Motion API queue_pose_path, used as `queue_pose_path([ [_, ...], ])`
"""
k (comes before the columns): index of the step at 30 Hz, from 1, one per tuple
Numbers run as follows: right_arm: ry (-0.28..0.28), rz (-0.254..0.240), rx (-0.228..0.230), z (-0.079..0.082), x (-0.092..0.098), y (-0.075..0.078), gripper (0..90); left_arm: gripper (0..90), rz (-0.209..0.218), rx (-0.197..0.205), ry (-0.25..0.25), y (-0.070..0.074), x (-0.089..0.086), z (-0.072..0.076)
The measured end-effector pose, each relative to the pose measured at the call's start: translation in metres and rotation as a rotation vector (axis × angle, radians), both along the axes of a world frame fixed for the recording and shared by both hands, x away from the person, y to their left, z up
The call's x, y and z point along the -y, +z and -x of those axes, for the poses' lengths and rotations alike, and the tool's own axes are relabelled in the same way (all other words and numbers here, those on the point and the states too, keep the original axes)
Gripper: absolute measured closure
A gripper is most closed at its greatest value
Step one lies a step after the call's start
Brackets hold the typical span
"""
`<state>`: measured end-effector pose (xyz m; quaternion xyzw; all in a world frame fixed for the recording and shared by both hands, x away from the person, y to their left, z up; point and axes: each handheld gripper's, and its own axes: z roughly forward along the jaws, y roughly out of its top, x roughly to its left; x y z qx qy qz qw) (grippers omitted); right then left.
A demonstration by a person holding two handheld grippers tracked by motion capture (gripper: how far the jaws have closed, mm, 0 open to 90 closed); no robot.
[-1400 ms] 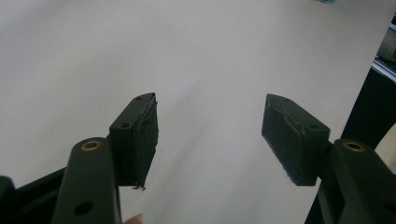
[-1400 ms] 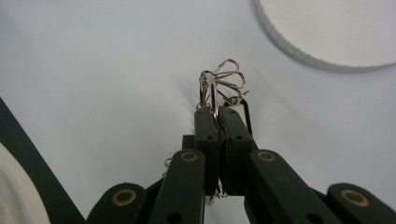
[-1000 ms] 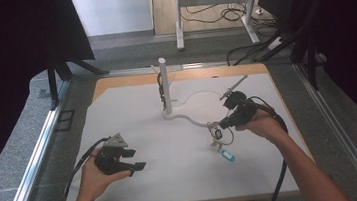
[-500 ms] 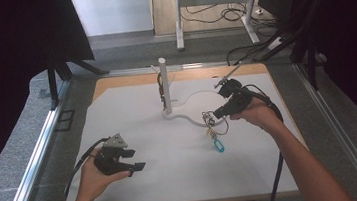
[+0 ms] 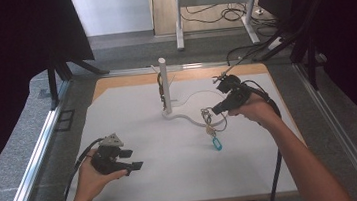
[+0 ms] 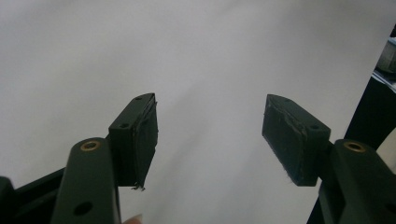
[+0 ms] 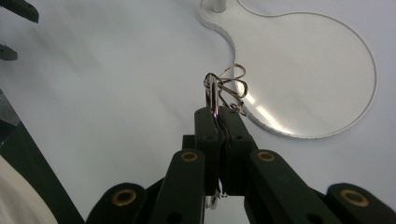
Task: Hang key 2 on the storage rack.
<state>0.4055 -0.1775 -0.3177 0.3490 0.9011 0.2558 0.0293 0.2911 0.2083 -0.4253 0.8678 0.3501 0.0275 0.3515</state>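
My right gripper (image 5: 209, 112) (image 7: 217, 111) is shut on a metal key ring (image 7: 219, 88), right of the table's middle. From the ring (image 5: 209, 122) a blue tag (image 5: 216, 144) dangles over the white mat (image 5: 165, 182). Just beyond stands a white post (image 5: 164, 82) on a clear, rounded base plate (image 5: 194, 101) (image 7: 303, 84), with something dark hanging on the post. At the front left, my left gripper (image 5: 133, 164) (image 6: 210, 126) rests low over the mat, open, with nothing between its pads (image 6: 144, 135).
The mat covers a wooden tabletop (image 5: 114, 82) framed by metal rails (image 5: 36, 150). A cable (image 5: 274, 171) trails from the right gripper toward the front edge. Behind the table are desk legs (image 5: 178, 25) and floor cables (image 5: 241, 48).
My right gripper has risen and moved away from the person, toward the post, carrying the key ring; the blue tag followed. The left gripper has stayed put.
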Motion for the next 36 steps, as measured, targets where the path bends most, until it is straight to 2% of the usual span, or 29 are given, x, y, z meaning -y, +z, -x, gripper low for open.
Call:
queue_pose_path([
  [11, 0.0, -0.001, 0.0, -0.009, -0.006, 0.013, 87.9, 36.6, 0.023, -0.005, 0.013, 0.001, 0.001, 0.001],
  [36, -0.02, 0.002, 0.007, -0.04, -0.018, 0.047, 87.9, 36.5, 0.032, 0.001, 0.01, 0.004, -0.003, 0.002],
])
